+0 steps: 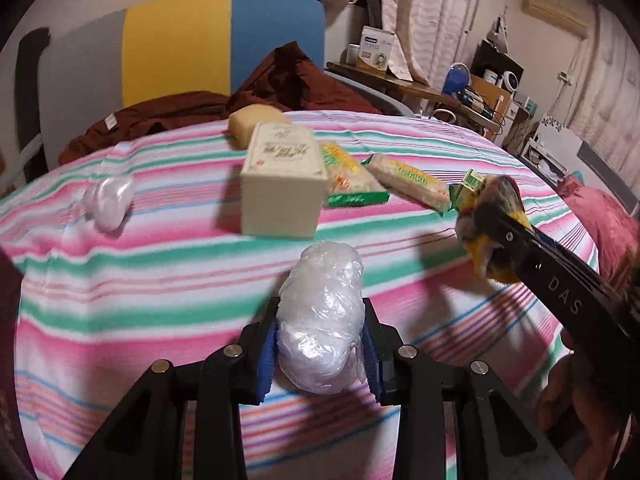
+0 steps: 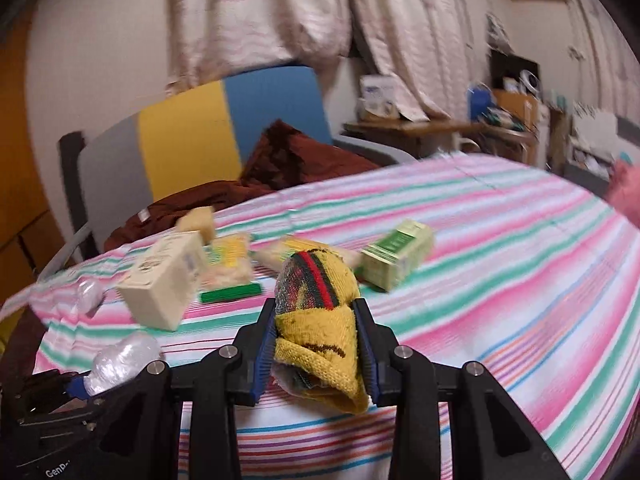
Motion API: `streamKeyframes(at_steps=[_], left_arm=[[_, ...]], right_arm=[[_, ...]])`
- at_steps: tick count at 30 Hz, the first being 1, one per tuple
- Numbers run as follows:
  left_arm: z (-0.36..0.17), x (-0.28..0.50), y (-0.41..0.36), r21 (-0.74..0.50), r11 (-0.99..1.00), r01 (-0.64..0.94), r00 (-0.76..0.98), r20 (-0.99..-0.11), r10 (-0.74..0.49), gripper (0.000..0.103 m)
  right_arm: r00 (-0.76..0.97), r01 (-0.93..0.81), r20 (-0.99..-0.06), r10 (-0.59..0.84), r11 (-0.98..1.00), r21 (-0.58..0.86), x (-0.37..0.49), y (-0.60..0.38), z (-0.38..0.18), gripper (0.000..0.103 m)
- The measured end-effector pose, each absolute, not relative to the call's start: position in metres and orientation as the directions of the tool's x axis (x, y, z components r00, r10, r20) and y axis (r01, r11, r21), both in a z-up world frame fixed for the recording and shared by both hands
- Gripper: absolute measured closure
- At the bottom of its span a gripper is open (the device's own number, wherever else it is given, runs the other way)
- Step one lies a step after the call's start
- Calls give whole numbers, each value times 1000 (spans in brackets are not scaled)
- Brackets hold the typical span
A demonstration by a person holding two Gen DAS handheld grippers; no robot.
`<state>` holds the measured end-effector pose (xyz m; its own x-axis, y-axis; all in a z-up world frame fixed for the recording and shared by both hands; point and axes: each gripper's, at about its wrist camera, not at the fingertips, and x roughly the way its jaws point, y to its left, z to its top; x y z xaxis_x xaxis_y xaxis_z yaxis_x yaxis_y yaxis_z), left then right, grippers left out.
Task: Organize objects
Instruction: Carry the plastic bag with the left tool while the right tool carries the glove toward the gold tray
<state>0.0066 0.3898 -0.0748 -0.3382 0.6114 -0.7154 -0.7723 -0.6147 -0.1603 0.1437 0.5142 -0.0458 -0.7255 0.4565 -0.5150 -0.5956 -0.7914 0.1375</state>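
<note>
**Kid 1:** Closest to us is the left gripper (image 1: 320, 354); its blue pads (image 1: 266, 364) squeeze a crinkly ball of clear plastic (image 1: 322, 320); the ball sticks out past the tips, over the striped cloth (image 1: 160, 320).

**Kid 2:** And the other tongs?

**Kid 1:** Right gripper (image 2: 316, 344) is clenched on a yellow sock bundle (image 2: 320, 320) (it has red, green and dark stripes on top); from the left camera you see it off to the right, held up above the cloth.

**Kid 2:** What sits on the cloth?

**Kid 1:** Near the middle, a cream box (image 1: 282, 184) stands up; just right of it lies a snack pack with a green edge (image 1: 350, 178); right of that is a second long snack pack (image 1: 408, 180); then a small green carton (image 2: 396, 254), farthest right.

**Kid 2:** Anything behind the box?

**Kid 1:** Yes, a yellow sponge block (image 1: 252, 122), at the far edge; and on the left, well apart from the box, another small clear plastic ball (image 1: 108, 200).

**Kid 2:** What is past the cloth?

**Kid 1:** Dark red fabric (image 1: 288, 80) heaped against a chair (image 1: 180, 44) with grey, yellow and blue panels; pale curtains (image 2: 260, 12) hang behind it.
</note>
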Motion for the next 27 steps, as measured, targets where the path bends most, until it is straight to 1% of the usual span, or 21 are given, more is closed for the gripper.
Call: streamKeyframes(at_steps=[3,7,10,16,20,27], left_arm=[[-76,5,378,-195,-617,-762,-327,-707,627,66],[-76,5,370,-210,-620,-756,-327,-699,636,66],[-75,5,364,-224,-624,-749,-326,-696,640,66],[-72,12,334,-245,-651,-719,-347,-685,641,66],[-75,31,314,-224,-632,-741,-342,-685,644,66],[-61,49,289,-251,-609,-752,-331,-656,679,66]], right_arm=[[-752,-531,-516,410,-841,105,132,505,-44,67],[-763,-482,-513,392,-875,47,122,489,-44,67],[-753,-472,-527,394,-881,15,116,484,-46,67],[-742,-480,-536,402,-877,6,116,482,-48,67],[-731,-475,-544,412,-880,-29,112,477,-50,67],[-734,-438,-532,423,-893,-107,107,461,-49,67]])
